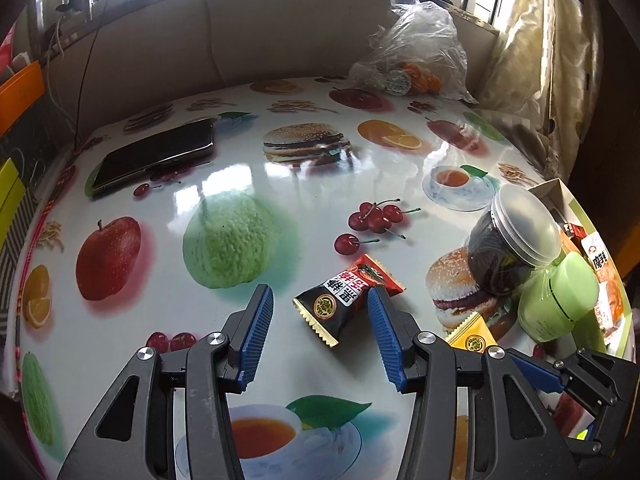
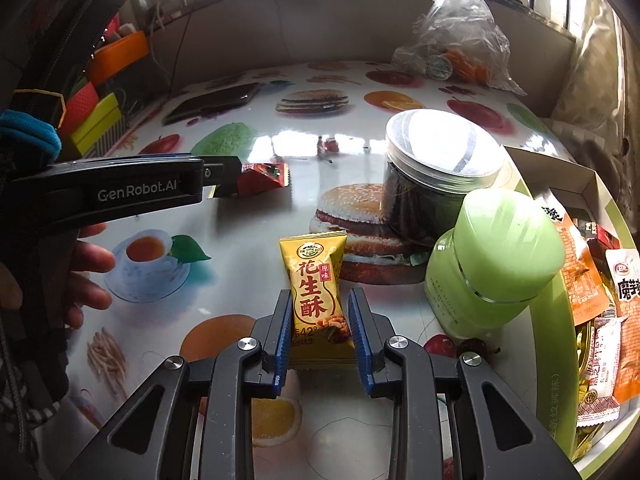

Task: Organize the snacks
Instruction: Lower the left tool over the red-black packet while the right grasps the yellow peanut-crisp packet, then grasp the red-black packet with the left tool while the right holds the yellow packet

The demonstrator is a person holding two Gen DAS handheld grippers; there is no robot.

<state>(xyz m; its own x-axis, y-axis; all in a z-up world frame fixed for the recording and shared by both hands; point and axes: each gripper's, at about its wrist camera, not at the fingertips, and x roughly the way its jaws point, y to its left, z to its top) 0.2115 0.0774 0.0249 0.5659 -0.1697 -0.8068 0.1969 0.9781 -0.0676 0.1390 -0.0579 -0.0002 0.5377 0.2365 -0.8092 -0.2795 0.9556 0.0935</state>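
A black-and-red snack packet (image 1: 347,298) lies on the fruit-print table, just ahead of my open left gripper (image 1: 320,300); its right finger overlaps the packet's edge. In the right wrist view the same packet (image 2: 264,178) shows at the left gripper's tip. A yellow peanut-crisp packet (image 2: 318,296) sits between the fingers of my right gripper (image 2: 319,312), whose blue pads close against its sides. The yellow packet's corner (image 1: 470,334) shows in the left wrist view, with the right gripper (image 1: 560,376) beside it.
A dark-filled clear jar (image 2: 436,176) and a green jar (image 2: 496,264) lie on their sides at the right. A box of several snack packets (image 2: 596,320) sits at the right edge. A phone (image 1: 156,152) lies far left. A plastic bag (image 1: 416,52) is at the back.
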